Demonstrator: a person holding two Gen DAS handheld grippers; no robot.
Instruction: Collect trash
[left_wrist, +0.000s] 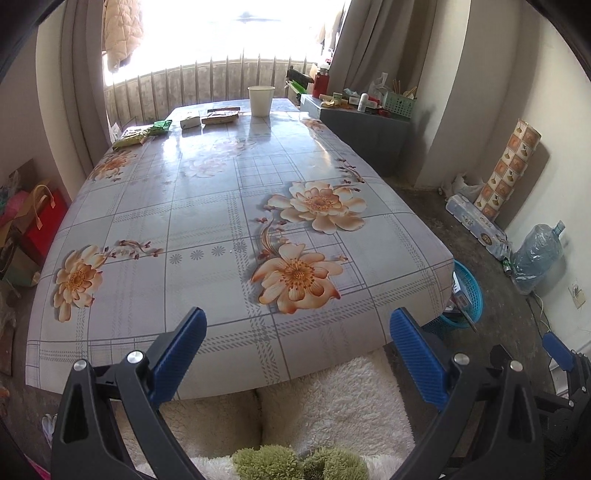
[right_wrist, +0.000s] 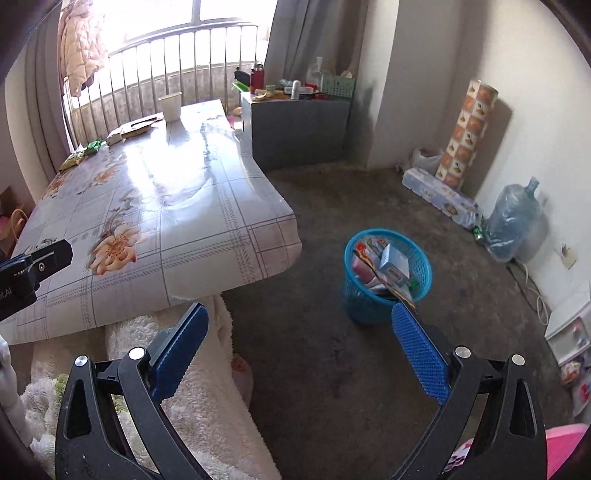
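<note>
Wrappers (left_wrist: 142, 133) at table's (left_wrist: 207, 206) far edge, perhaps snack packets; basket (left_wrist: 468, 291) half-hidden.

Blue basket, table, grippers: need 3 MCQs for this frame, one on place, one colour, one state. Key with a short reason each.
1. Where does the blue basket stand?
A. on the table
B. on the floor beside the table's near corner
C. on the grey cabinet

2. What colour is the cup at the table's far end?
A. white
B. red
C. green

3. What state is the right hand-held gripper in?
A. shut on a wrapper
B. shut, empty
C. open, empty

Key: 1 B, it sits on the dark floor off the table corner, already holding boxes and wrappers. 2 A, the cup is plain white. 3 C, its blue fingers stand wide apart with nothing between; the left hand-held gripper is likewise open.
</note>
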